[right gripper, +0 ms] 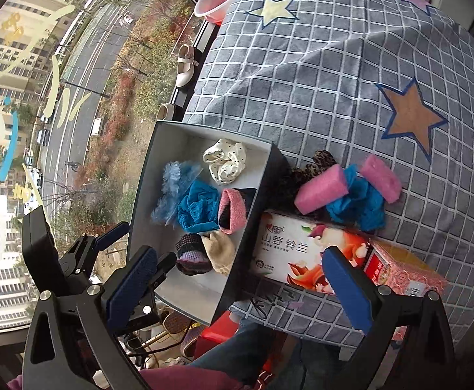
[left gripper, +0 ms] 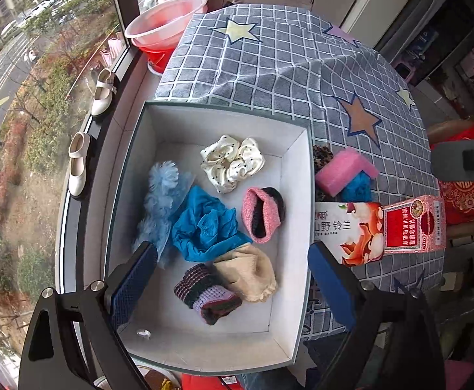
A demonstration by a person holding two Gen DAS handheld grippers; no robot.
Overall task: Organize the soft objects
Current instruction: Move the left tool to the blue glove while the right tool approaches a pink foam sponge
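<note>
**Box fills with soft things; a small heap waits outside**

Both tools stand wide and empty over the sorting. The left tool (left gripper: 233, 279) hangs above the white-lined box (left gripper: 293, 227); the right tool (right gripper: 240, 279) hovers over the box's near corner and a printed carton (right gripper: 305, 253).

Nearest in the box lie a striped knitted piece (left gripper: 204, 292) and a cream fleece item (left gripper: 253, 276). At the centre sits crumpled teal mesh (left gripper: 204, 224), with a pale blue feathery puff (left gripper: 162, 195) at nine o'clock, a rolled pink-and-black fuzzy sock (left gripper: 262, 214) at three and a glossy polka-dot scrunchie (left gripper: 233, 162) at twelve. Six pieces appear sorted.

Beyond the box's right wall, on the bench's checked cloth (right gripper: 301, 81), more remains: two blocky pink sponges (right gripper: 321, 191), teal mesh (right gripper: 360, 204) bunched between them, and a leopard-print piece (right gripper: 318, 162) touching the box. By the look of it, the job is past halfway.
</note>
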